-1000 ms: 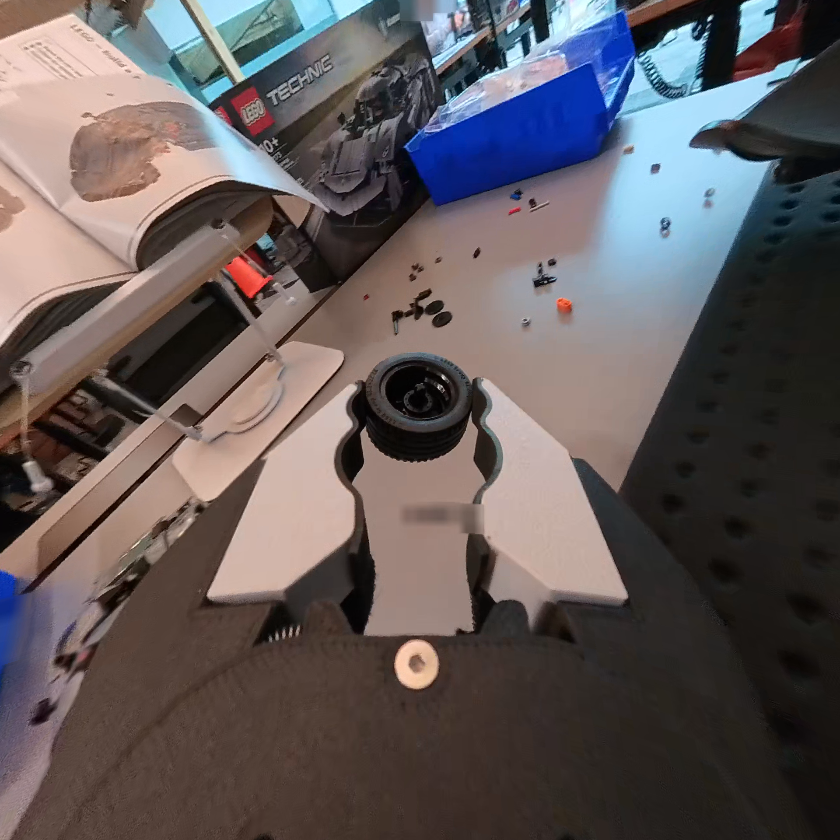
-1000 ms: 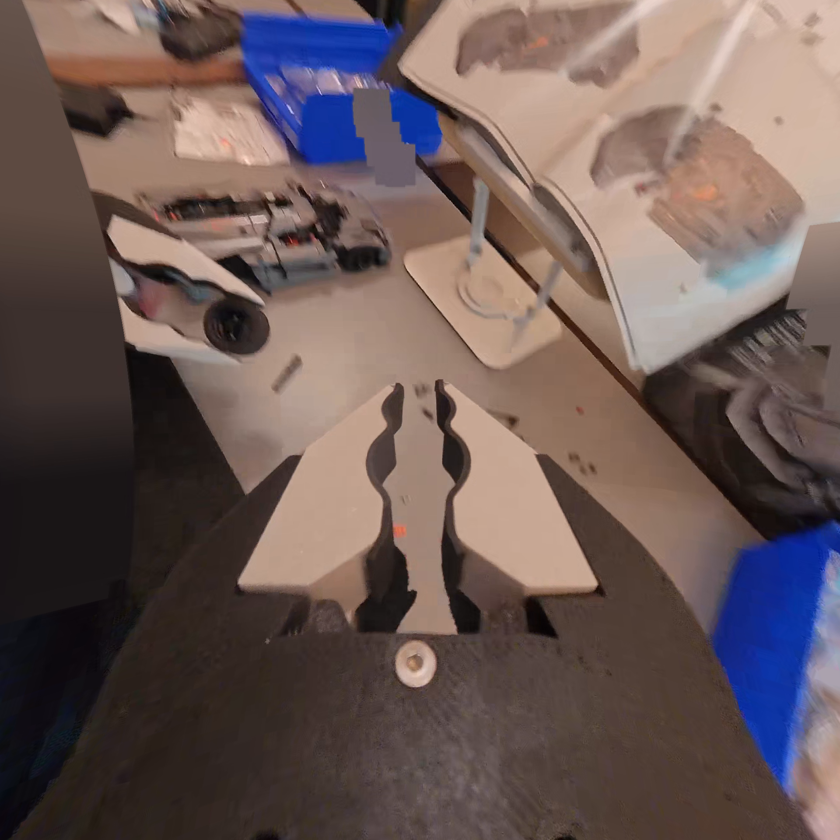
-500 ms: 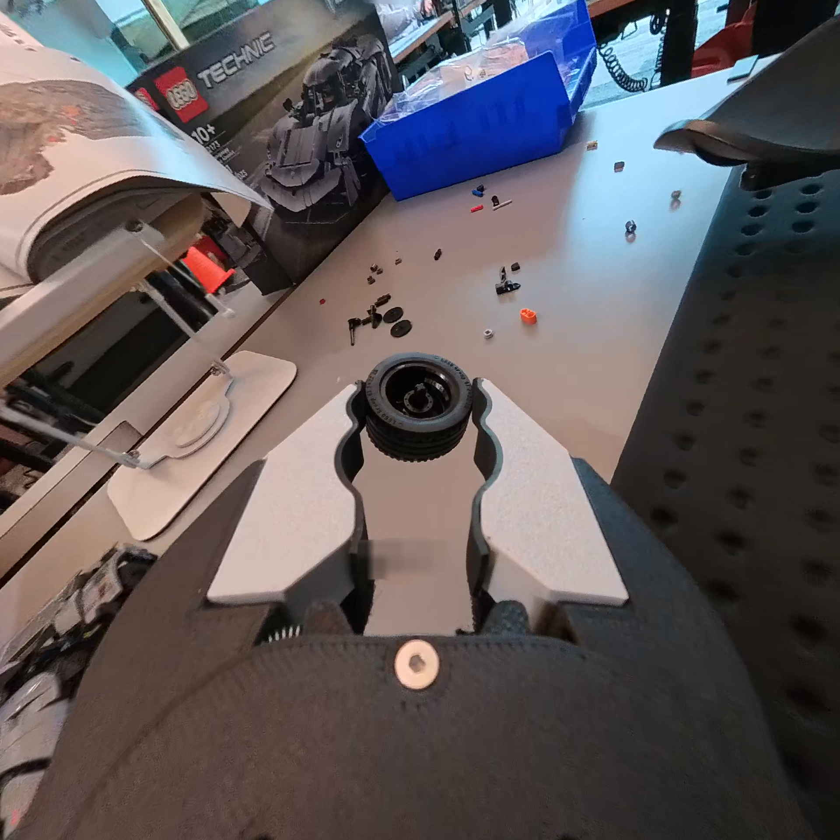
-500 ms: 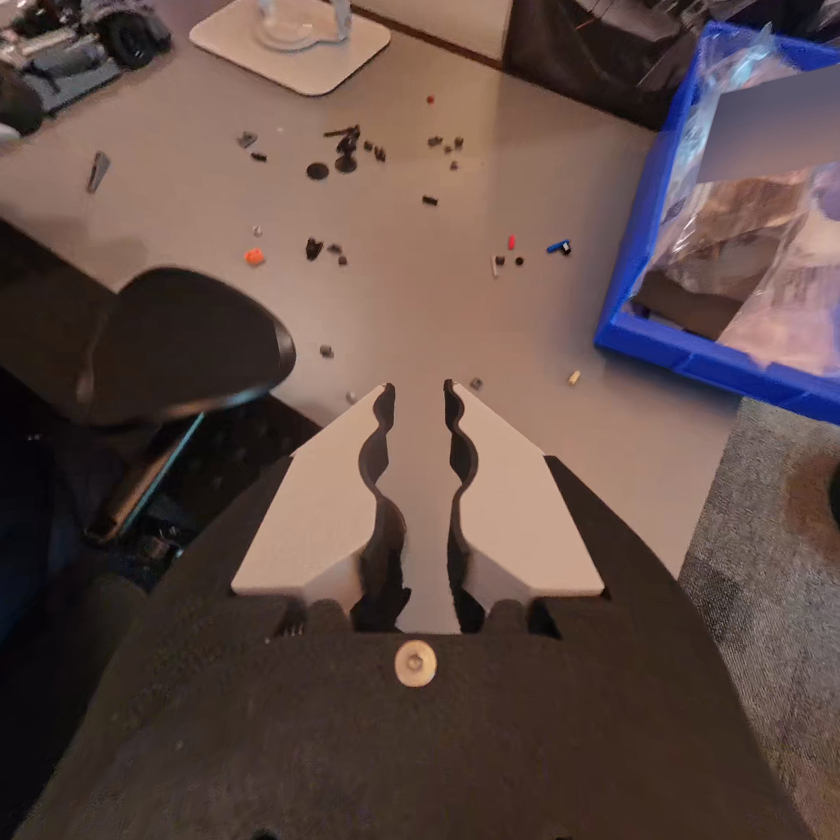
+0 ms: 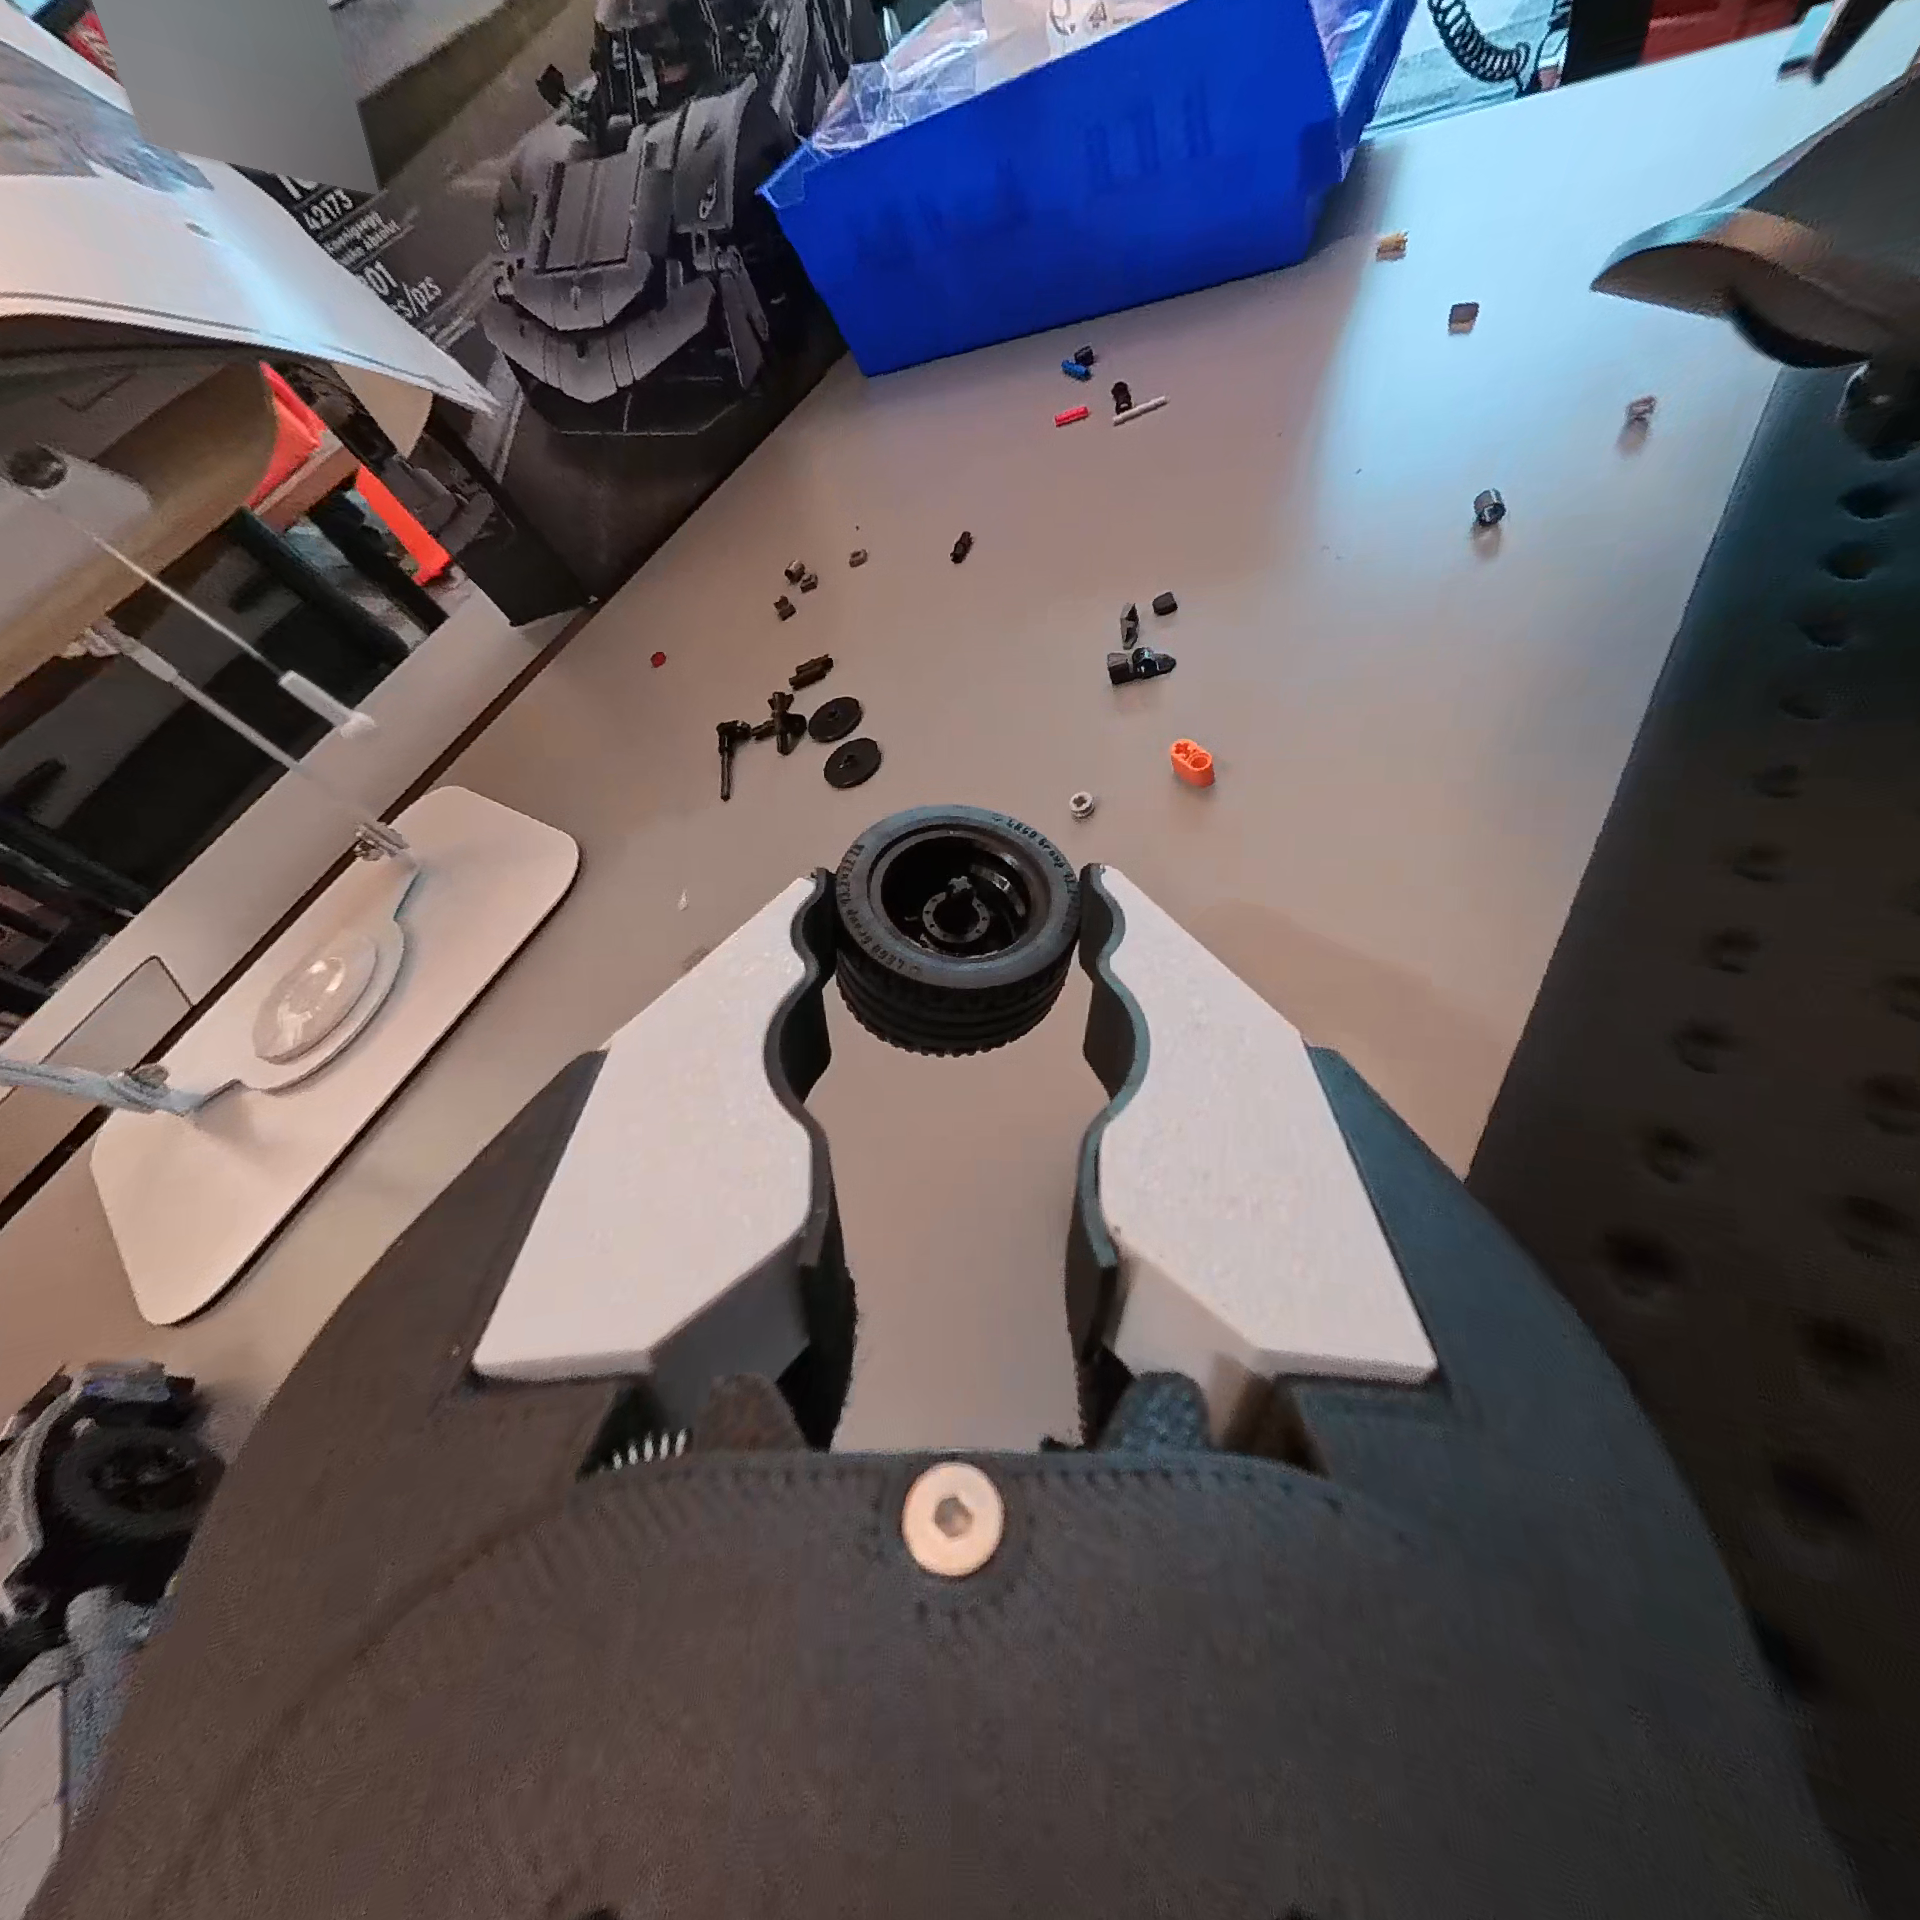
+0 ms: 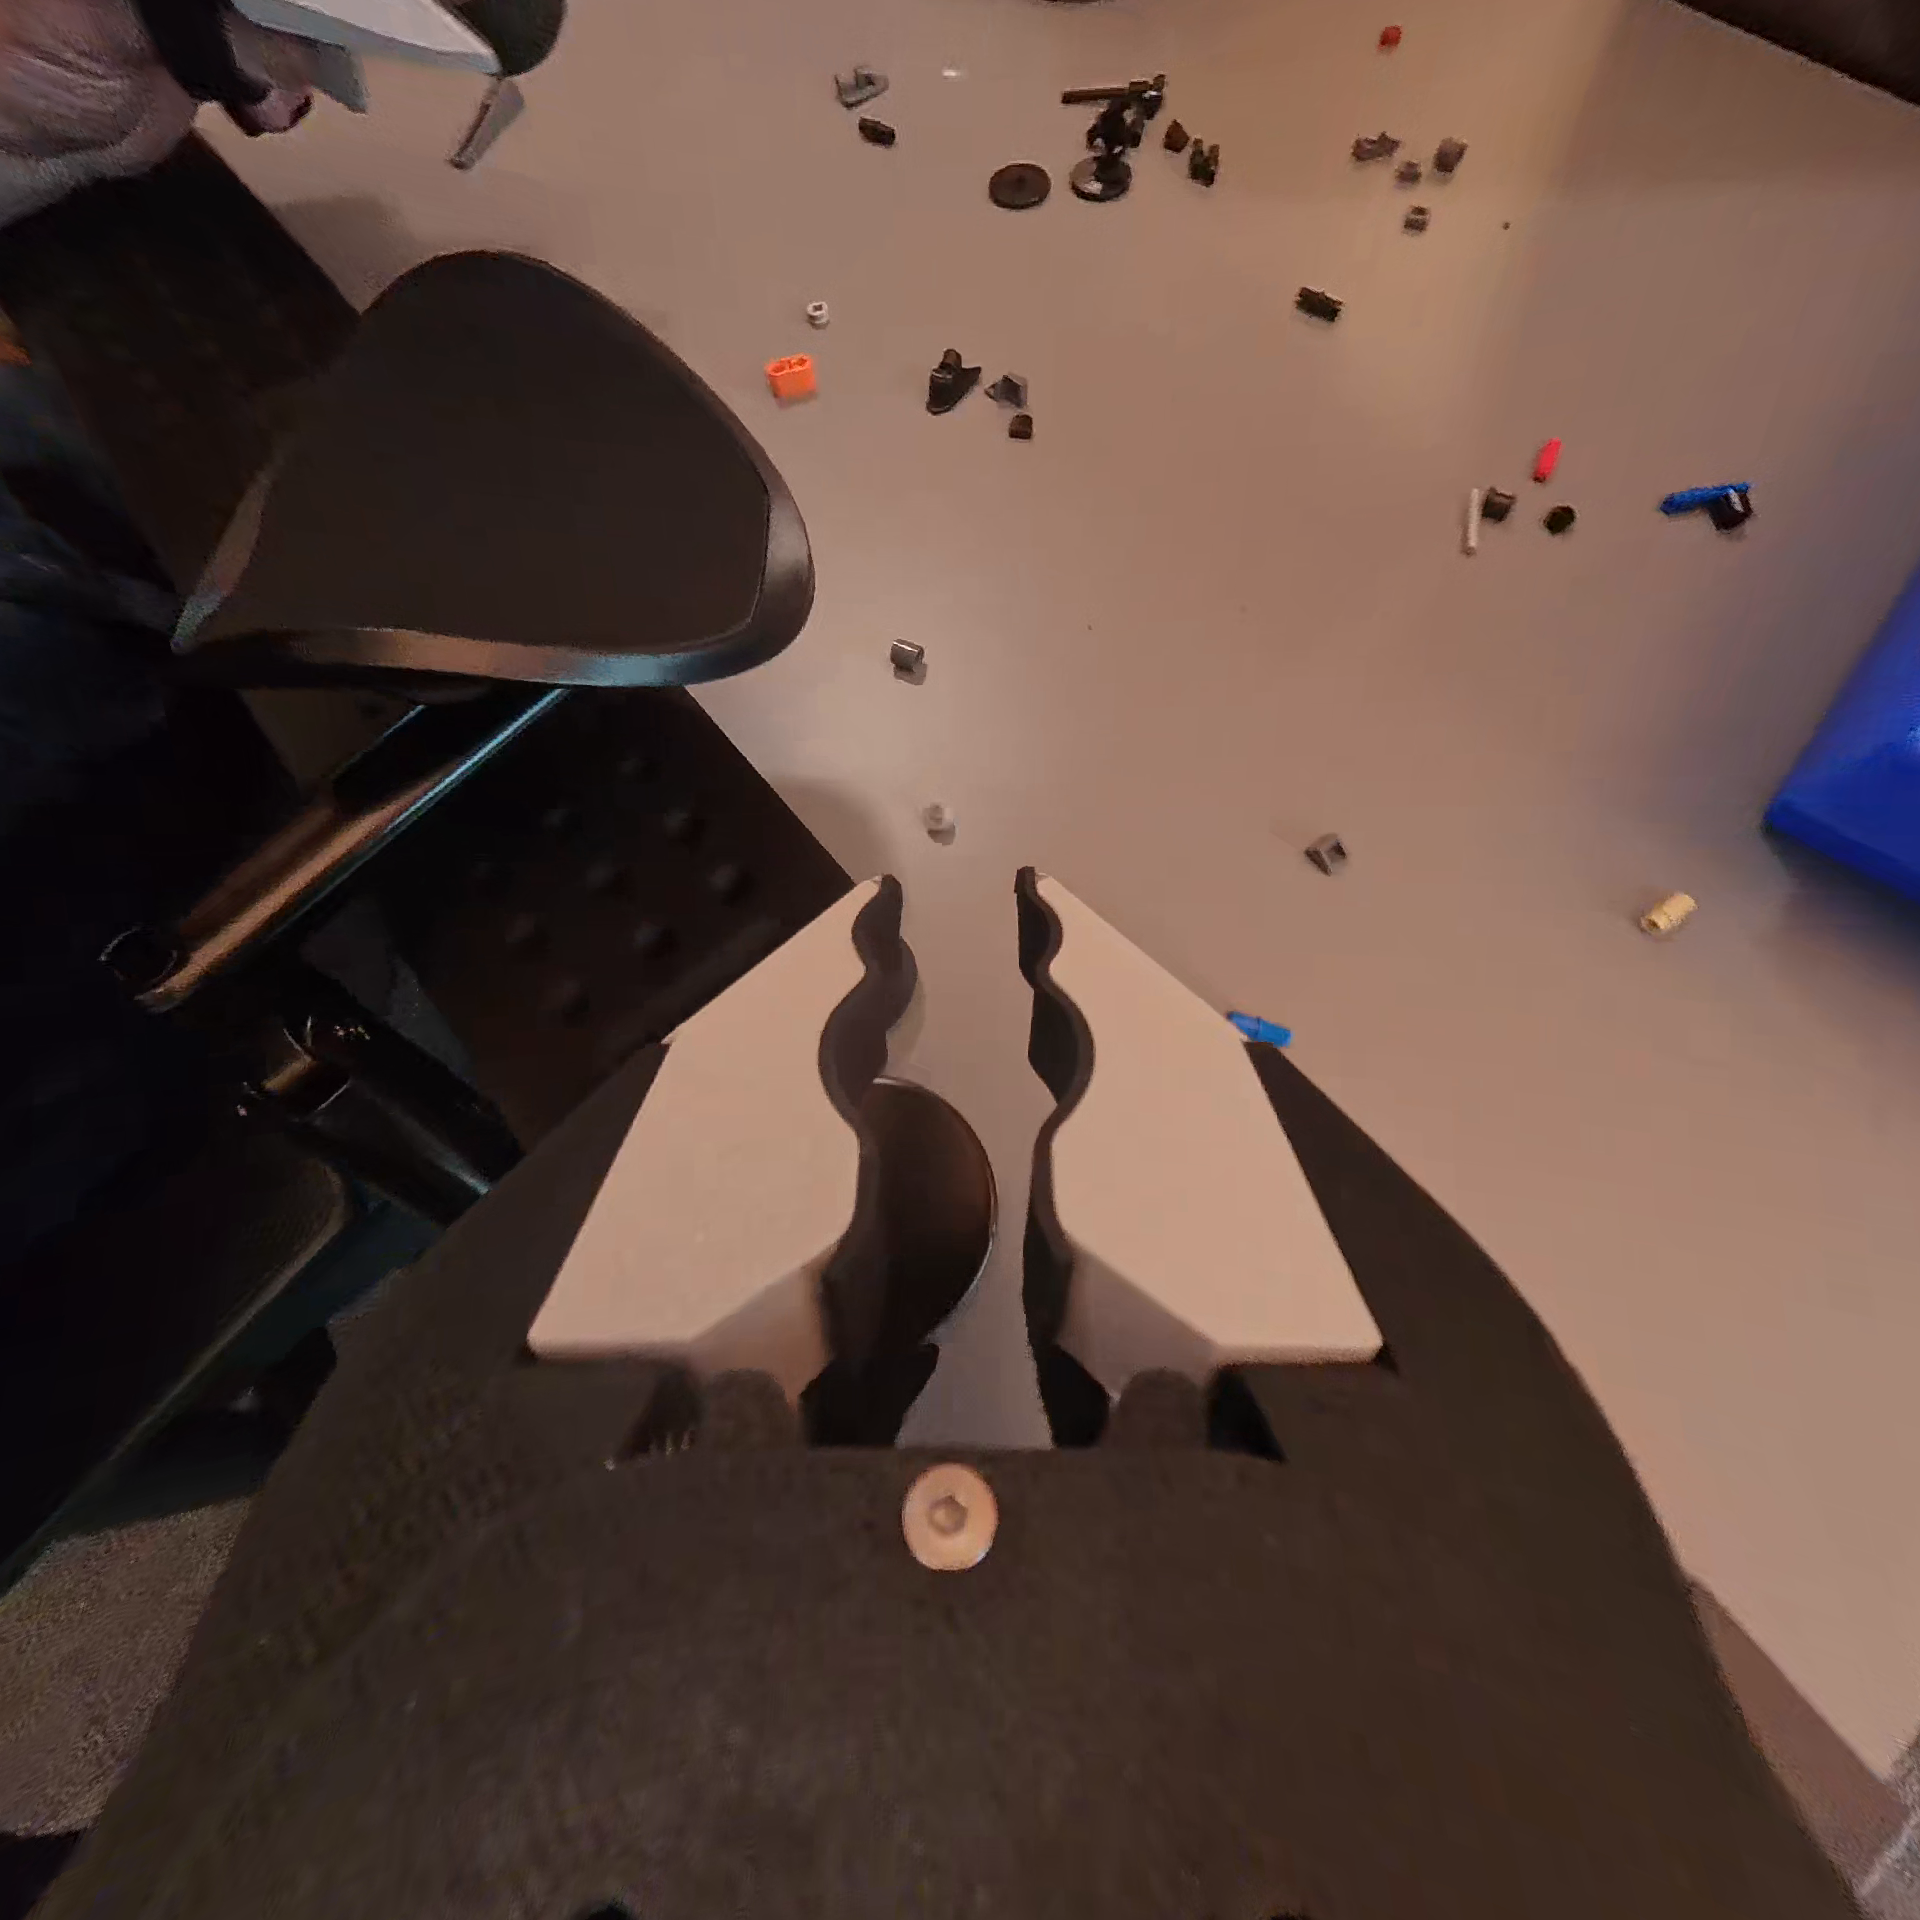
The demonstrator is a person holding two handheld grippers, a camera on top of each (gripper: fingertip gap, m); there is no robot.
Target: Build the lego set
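- The dark box [image 5: 623,312] stands at the back of the table [image 5: 1351,644]. It has white numbers and a few small words on its side, by the picture printed on it.
- The black wheel [image 5: 954,940] has tiny raised letters going round its rubber side.
- The open booklet [image 5: 187,260] has small print near the page edge, too blurry to read.

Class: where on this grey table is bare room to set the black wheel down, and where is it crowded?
Bare: the grey table right of the black rubber wheel, bordered by the orange connector and the table's edge. Crowded: ahead, around the two black discs toward the blue bin.
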